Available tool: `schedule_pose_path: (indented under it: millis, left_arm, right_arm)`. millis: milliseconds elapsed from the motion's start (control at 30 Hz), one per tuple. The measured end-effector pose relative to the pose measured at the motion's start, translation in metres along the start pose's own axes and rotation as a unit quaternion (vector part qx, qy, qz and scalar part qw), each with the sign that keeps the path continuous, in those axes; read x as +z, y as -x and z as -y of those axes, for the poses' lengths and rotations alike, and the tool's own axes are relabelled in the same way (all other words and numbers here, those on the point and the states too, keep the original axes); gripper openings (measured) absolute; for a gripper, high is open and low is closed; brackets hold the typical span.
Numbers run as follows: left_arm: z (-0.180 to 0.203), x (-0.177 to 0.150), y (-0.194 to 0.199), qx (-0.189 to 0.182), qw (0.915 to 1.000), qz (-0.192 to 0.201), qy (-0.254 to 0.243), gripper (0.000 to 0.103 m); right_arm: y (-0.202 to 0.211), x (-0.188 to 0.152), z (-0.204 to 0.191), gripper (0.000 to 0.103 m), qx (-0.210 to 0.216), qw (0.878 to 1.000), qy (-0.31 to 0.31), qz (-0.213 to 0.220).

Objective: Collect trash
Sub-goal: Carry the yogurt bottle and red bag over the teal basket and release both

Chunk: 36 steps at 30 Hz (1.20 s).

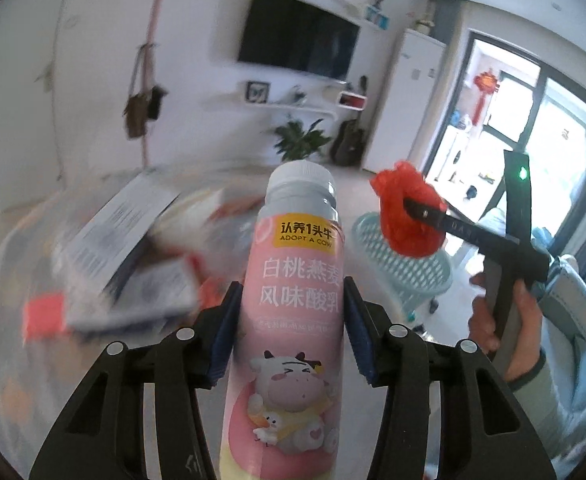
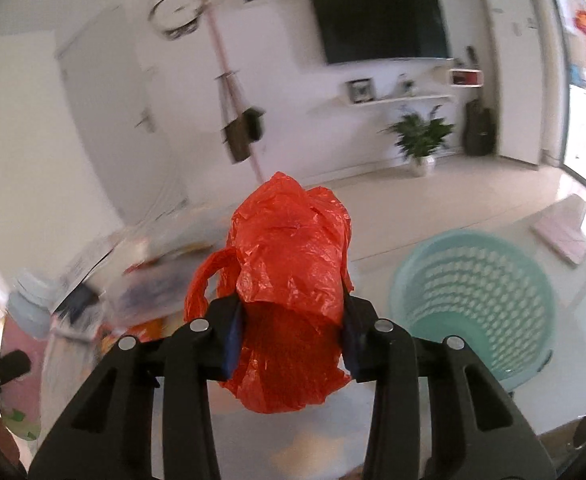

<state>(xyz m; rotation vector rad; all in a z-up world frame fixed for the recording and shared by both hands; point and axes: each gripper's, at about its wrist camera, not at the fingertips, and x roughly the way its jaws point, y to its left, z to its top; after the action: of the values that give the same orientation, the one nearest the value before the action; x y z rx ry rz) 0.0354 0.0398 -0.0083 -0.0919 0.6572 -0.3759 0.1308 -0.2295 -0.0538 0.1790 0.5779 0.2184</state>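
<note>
The left gripper (image 1: 291,320) is pinching a pink yogurt-drink bottle (image 1: 293,300) upright at frame centre, while the right gripper (image 2: 289,336) is squeezing a crumpled red plastic bag (image 2: 289,280); both are probably being carried toward the teal mesh basket (image 2: 473,300) at lower right for dumping

Clutter (image 1: 133,256) at nine o'clock is motion-blurred, unreadable; the yogurt bottle (image 1: 293,280) runs off at six o'clock.
</note>
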Motion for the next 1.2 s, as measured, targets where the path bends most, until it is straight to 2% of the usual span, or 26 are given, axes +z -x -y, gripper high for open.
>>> schedule_pose_path:
  millis: [133,267,433,533,733,967,1000,1033,1067,1200]
  left_arm:
    - [0.04,0.032,-0.043,-0.023,0.9996,0.002,-0.013,0.046]
    - [0.073,0.055,-0.115,-0.058,0.9981,-0.021,0.001,0.046]
    - [0.113,0.057,-0.196,-0.072,0.9946,-0.075,-0.003,0.046]
    - [0.128,0.054,-0.232,-0.079,0.9929,-0.089,0.003,0.046]
    - [0.154,0.046,-0.261,-0.086,0.992,-0.091,0.01,0.046]
    - [0.176,0.037,-0.301,-0.072,0.9888,-0.13,-0.007,0.047]
    - [0.177,0.036,-0.302,-0.067,0.9887,-0.133,-0.011,0.051]
    - [0.178,0.038,-0.304,-0.063,0.9883,-0.138,-0.012,0.063]
    - [0.178,0.038,-0.305,-0.059,0.9881,-0.142,-0.011,0.067]
    - [0.172,0.041,-0.297,-0.061,0.989,-0.135,-0.007,0.069]
  right_arm:
    - [0.002,0.014,0.054,0.036,-0.033,0.998,-0.055,0.008]
    - [-0.002,0.016,0.105,0.036,-0.088,0.992,-0.095,0.007]
    - [-0.029,0.001,0.149,0.036,-0.155,0.981,-0.115,-0.024]
    - [-0.047,-0.013,0.174,0.037,-0.17,0.974,-0.14,-0.048]
    - [-0.061,-0.036,0.21,0.04,-0.19,0.966,-0.159,-0.074]
    - [-0.076,-0.047,0.228,0.044,-0.198,0.962,-0.16,-0.096]
    - [-0.077,-0.048,0.228,0.049,-0.199,0.962,-0.158,-0.099]
    - [-0.077,-0.049,0.228,0.054,-0.2,0.962,-0.157,-0.102]
    - [-0.076,-0.05,0.229,0.062,-0.199,0.962,-0.157,-0.101]
    - [-0.067,-0.049,0.23,0.064,-0.198,0.963,-0.158,-0.089]
